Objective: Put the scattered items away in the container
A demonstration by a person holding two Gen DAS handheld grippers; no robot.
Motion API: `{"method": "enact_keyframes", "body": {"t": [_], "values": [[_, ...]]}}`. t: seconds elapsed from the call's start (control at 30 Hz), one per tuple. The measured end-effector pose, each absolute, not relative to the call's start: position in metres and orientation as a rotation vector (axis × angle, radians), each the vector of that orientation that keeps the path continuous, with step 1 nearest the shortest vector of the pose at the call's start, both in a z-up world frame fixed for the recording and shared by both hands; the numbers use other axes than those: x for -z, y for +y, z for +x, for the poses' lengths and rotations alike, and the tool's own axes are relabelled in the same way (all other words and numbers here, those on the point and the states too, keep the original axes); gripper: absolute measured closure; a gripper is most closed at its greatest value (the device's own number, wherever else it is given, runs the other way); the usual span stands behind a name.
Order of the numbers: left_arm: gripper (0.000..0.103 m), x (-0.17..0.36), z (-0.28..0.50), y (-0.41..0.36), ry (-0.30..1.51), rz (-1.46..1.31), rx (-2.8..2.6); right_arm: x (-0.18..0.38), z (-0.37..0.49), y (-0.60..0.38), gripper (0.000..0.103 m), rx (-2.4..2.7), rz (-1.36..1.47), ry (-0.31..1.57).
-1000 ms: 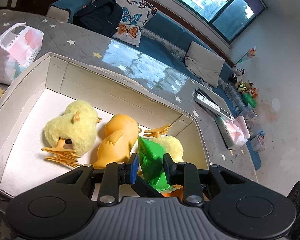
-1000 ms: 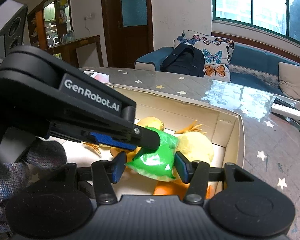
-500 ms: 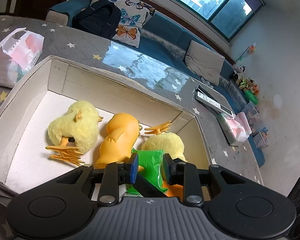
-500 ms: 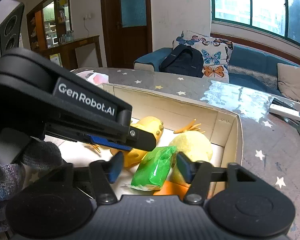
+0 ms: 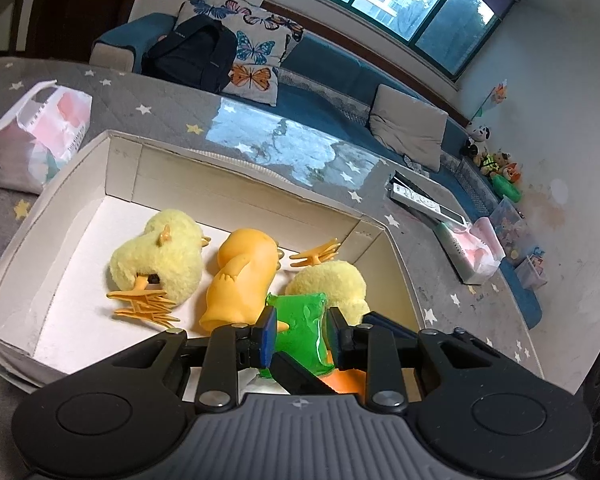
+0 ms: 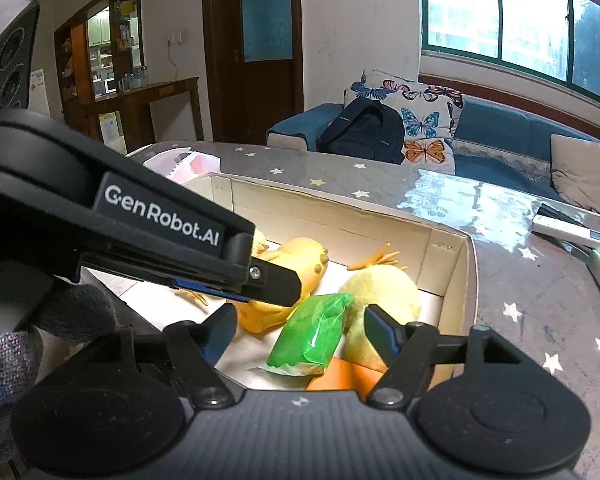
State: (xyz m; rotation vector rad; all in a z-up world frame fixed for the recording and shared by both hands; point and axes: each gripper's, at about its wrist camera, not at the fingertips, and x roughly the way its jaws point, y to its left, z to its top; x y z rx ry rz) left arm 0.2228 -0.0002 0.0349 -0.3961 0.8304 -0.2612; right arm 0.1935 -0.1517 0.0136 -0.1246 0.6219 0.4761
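Black left claw (image 6: pixel 272 280), white GenRobot.AI lettering, silver screws, blue pads (image 5: pixel 269 330); grey knit glove (image 6: pixel 4 360), probably.

Box (image 5: pixel 124 168): white cardboard, open, on my starred grey cloth.
Contents: two fluffy yellow ducks (image 5: pixel 160 256), orange rubber duck (image 5: pixel 240 276), green packet (image 5: pixel 300 328).
My left gripper (image 5: pixel 300 330): narrow, over the packet.

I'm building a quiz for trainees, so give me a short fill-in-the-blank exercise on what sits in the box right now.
1. The green plastic packet lies inside the white cardboard ____.
2. The number of fluffy yellow plush chicks in there is ____.
3. Between them lies a smooth duck toy coloured ____.
4. On the couch, against the butterfly-print cushion, leans a black ____.

Missing words: box; two; orange; backpack
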Motion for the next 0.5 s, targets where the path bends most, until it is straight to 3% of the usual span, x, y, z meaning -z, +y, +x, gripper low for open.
{"method": "enact_keyframes", "body": {"t": [0.13, 0.5], "values": [[0.073, -0.038, 0.216, -0.001, 0.814, -0.370, 0.259, -0.016, 0.188, -0.153, 0.020, -0.467, -0.126, 0.608], [0.072, -0.046, 0.198, 0.000, 0.760, -0.309, 0.242, -0.021, 0.174, -0.156, 0.012, -0.449, -0.117, 0.589]]}}
